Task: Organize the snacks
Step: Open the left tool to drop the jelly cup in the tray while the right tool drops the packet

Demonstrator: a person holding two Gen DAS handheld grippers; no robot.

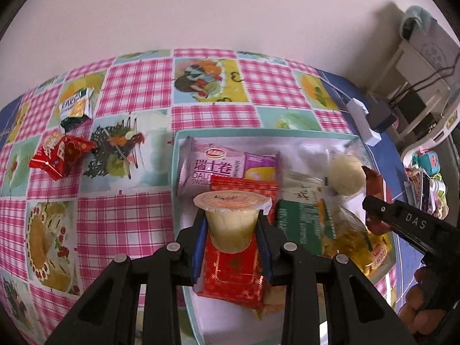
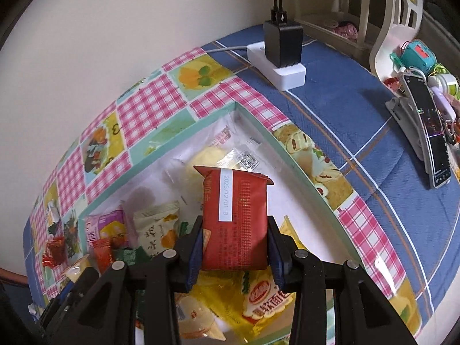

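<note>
Checked tablecloth [image 1: 138, 86] over blue cloth [image 2: 339, 106], plain wall [image 1: 230, 8] behind, seemingly pinkish.

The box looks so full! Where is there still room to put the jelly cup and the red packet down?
The box has bare white floor along its right wall, beside the red packet and the clear-wrapped bun. Its left and near parts are piled with snacks around the jelly cup. Outside, the tablecloth is free left of the box.

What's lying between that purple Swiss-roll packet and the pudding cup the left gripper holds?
A red foil packet, seen in the left wrist view, lies between the purple packet and the clear cup.
</note>
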